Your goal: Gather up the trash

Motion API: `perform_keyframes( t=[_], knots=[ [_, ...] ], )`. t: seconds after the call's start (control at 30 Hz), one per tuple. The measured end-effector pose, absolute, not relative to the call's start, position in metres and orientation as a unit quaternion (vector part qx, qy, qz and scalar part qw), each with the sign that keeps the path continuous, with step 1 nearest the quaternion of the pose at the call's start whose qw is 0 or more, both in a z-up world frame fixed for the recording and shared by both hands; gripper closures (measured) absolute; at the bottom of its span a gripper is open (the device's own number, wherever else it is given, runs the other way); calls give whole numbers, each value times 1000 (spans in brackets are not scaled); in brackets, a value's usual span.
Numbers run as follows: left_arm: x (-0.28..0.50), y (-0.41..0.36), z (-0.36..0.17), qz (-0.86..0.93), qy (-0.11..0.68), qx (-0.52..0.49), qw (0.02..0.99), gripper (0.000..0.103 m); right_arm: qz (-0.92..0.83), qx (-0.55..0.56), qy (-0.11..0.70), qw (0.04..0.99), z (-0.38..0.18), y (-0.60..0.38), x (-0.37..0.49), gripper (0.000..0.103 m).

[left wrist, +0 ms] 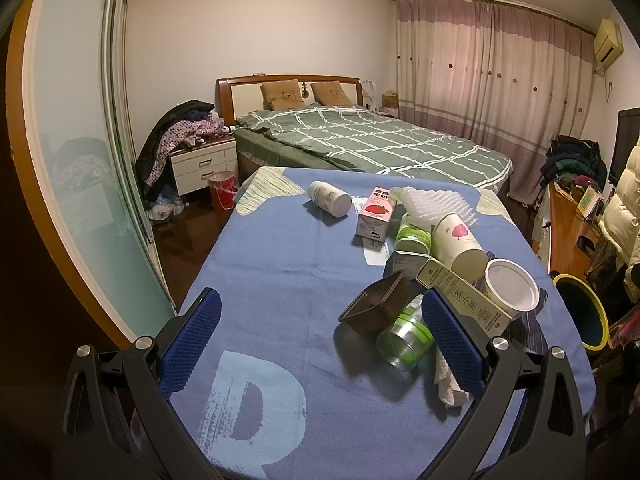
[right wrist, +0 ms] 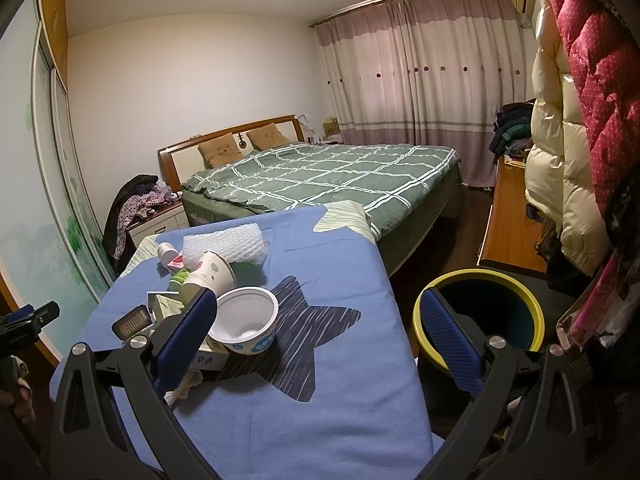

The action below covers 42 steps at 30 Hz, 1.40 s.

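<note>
Trash lies in a heap on the blue-clothed table (left wrist: 280, 272): a white pill bottle (left wrist: 329, 198), a pink strawberry milk carton (left wrist: 375, 217), white foam netting (left wrist: 434, 204), a paper cup (left wrist: 460, 248), a white yogurt tub (left wrist: 510, 286), a tea box (left wrist: 464, 294), a brown plastic tray (left wrist: 376, 306), a clear green-striped jar (left wrist: 404, 342) and a crumpled tissue (left wrist: 450, 384). My left gripper (left wrist: 320, 340) is open and empty over the table. My right gripper (right wrist: 320, 336) is open and empty; the yogurt tub (right wrist: 244, 320) lies between its fingers. A yellow-rimmed black bin (right wrist: 480, 316) stands right of the table.
A bed with a green checked cover (left wrist: 380, 140) stands behind the table. A nightstand piled with clothes (left wrist: 200, 160) and a red bucket (left wrist: 222, 190) are at the left. A wooden desk (right wrist: 512, 216) and hanging coats (right wrist: 568, 140) are at the right.
</note>
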State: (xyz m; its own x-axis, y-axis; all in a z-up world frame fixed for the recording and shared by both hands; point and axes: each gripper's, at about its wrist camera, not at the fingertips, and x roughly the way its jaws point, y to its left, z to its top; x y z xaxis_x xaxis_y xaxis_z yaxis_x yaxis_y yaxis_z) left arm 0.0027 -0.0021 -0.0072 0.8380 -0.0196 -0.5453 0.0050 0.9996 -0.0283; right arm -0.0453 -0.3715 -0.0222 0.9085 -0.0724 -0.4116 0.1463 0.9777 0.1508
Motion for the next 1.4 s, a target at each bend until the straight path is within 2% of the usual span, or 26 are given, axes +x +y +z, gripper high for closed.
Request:
perform_keyframes(
  t=[1.4],
  knots=[
    [-2,-7,-15,-8,290,-11,957,4,-55,93,217,970,-29,-372,-41,6]
  ],
)
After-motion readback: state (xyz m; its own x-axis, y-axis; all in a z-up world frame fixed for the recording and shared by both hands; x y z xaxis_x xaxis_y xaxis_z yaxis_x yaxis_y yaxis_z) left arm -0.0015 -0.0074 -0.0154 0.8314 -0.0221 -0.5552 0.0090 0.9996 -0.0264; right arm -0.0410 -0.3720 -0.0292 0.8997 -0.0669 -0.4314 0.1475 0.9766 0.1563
